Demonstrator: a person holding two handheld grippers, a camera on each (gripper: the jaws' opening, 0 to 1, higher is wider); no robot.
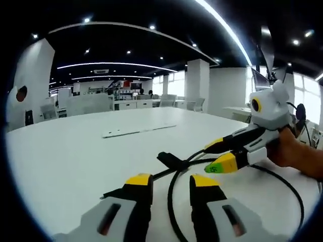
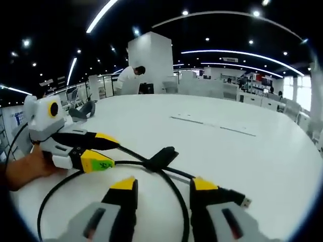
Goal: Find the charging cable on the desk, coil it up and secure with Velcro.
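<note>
Your left gripper (image 1: 171, 184) and right gripper (image 2: 164, 187) both gape wide, straddling the black cable (image 1: 174, 201) at bottom centre; strap (image 2: 160, 157) mid-frame.

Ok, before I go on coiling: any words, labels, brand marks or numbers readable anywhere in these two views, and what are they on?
No text can be read.
Green tip of the right gripper: dark marks, too blurred to read.
Green tip of the left gripper: dark marks, also too blurred.
Black charging cable, its Velcro strap and the white desk: no print visible.
Background shelves: too small to tell.
</note>
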